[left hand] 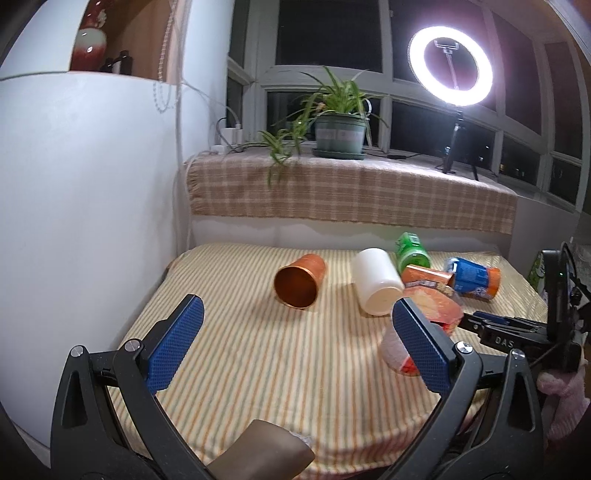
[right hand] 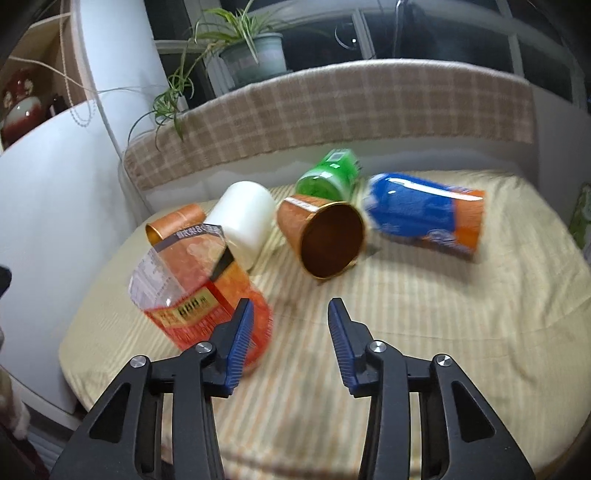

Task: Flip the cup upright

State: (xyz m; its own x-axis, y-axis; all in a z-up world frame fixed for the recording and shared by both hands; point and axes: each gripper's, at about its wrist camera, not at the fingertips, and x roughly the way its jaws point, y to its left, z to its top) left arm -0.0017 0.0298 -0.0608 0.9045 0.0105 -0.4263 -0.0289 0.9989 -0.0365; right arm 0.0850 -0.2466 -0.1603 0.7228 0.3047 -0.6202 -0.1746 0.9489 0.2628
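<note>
A: Right hand-held gripper (right hand: 288, 336) spread, holding nothing; clear orange-labelled cup (right hand: 199, 291) just left of its left finger, standing tilted on the bench (right hand: 424, 332). Left hand-held gripper (left hand: 295, 347) also spread, empty.

B: Beyond it?

A: Copper cup (right hand: 327, 240) lies on its side, mouth toward us. Pinch the rim wall, rotate slowly.

dark windows (left hand: 328, 33), ring light (left hand: 450, 59), probably night

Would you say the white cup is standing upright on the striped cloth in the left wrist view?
No, the white cup lies on its side on the striped cloth, beside the copper cup, which is also tipped over.
</note>
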